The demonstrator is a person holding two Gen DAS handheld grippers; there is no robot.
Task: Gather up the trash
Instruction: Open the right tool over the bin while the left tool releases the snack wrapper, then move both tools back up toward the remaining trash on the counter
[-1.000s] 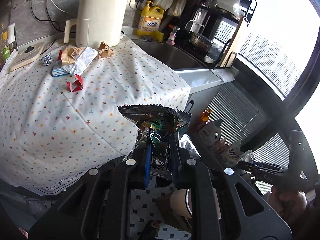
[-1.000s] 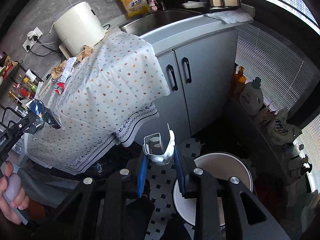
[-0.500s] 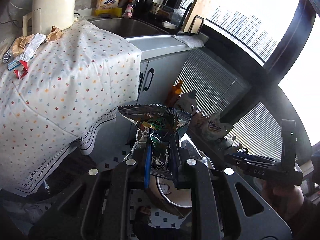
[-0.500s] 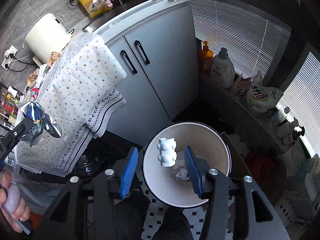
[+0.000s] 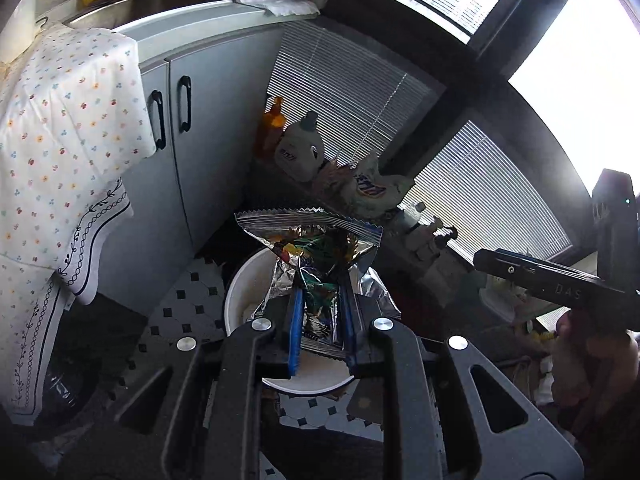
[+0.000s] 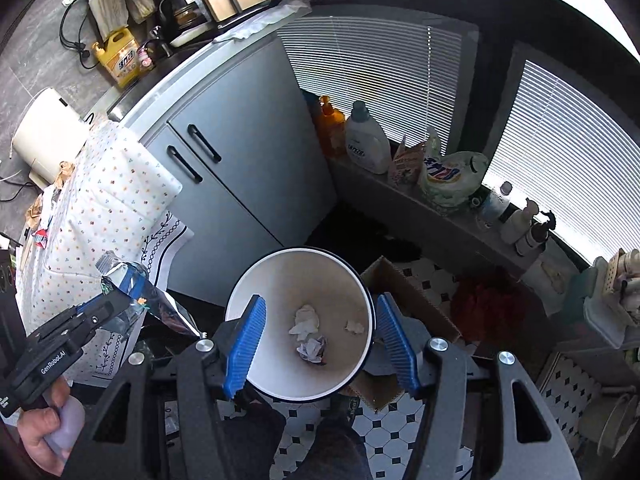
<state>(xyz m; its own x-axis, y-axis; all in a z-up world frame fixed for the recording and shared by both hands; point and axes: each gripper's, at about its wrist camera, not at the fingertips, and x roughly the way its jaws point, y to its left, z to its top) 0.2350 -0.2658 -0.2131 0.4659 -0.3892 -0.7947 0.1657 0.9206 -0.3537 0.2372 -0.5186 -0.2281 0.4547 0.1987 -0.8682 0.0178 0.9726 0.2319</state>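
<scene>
My left gripper is shut on a crumpled foil snack bag and holds it over the near rim of a white trash bin on the floor. In the right wrist view the left gripper shows at the left with the snack bag, left of the trash bin. My right gripper is open and empty above the bin, which holds a few crumpled white scraps. The right gripper also shows at the right of the left wrist view.
A flower-print cloth hangs off the counter at the left, with more trash on top. Grey cabinet doors stand behind the bin. Detergent bottles line a low ledge. A cardboard box sits beside the bin.
Both grippers swung from the counter to the floor bin. The right gripper opened and dropped its white piece into the bin. The left gripper brought the snack bag over the bin.
</scene>
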